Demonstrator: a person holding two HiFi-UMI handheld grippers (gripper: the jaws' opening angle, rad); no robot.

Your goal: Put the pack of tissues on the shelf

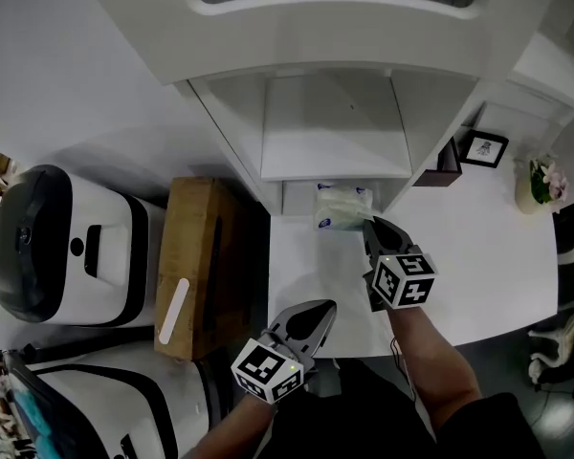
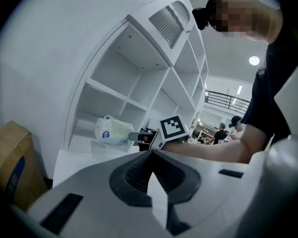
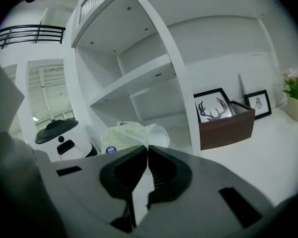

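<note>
Head view: right claw (image 1: 371, 226) pinches the near edge of the pack of tissues (image 1: 342, 206), which lies just ahead of it in the lowest bay of the shelf (image 1: 335, 151). The left claw (image 1: 323, 307) hangs behind, over the desk (image 1: 478, 256).
Left gripper view: jaws together, empty.
Right gripper view: jaws closed on the pack's wrapper.

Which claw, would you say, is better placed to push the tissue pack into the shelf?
Right. The right claw is closed on the edge of the pack of tissues at the bottom opening of the shelf; the left claw is shut, empty and farther back.
</note>
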